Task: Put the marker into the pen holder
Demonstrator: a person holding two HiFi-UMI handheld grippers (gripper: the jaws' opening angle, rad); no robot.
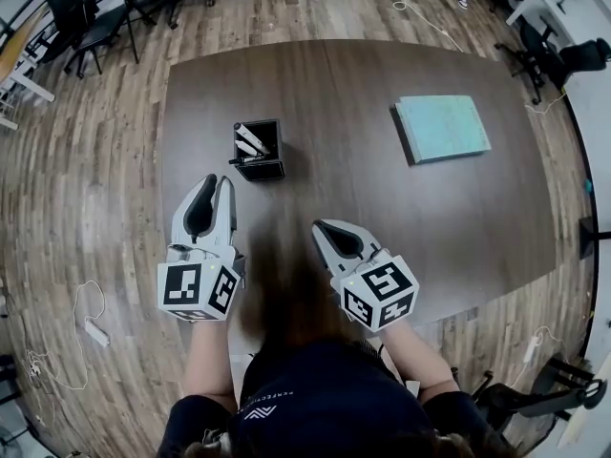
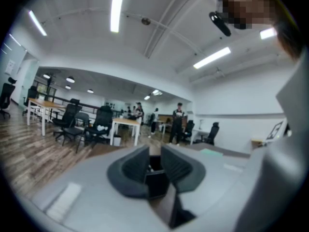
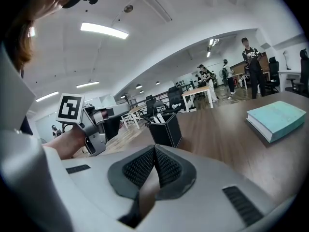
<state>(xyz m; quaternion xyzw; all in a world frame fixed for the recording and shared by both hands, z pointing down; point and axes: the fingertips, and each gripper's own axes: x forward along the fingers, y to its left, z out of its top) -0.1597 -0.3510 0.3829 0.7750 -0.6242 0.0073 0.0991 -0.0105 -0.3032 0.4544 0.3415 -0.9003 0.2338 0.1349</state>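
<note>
A black square pen holder (image 1: 260, 151) stands on the dark wooden table (image 1: 363, 198), left of centre, with white markers (image 1: 250, 141) inside it. My left gripper (image 1: 217, 181) hovers just in front of the holder and points at it. Its jaws stand apart with nothing between them, and the holder (image 2: 155, 180) shows through the gap of the left gripper (image 2: 154, 154). My right gripper (image 1: 321, 227) sits lower and to the right, over bare table. In the right gripper view the right gripper (image 3: 154, 151) is shut and empty, with the holder (image 3: 165, 129) ahead on the left.
A teal book (image 1: 442, 127) lies at the table's far right, also in the right gripper view as the book (image 3: 277, 120). Office chairs (image 1: 95, 12) stand on the wood floor beyond the table. People stand far off in the room.
</note>
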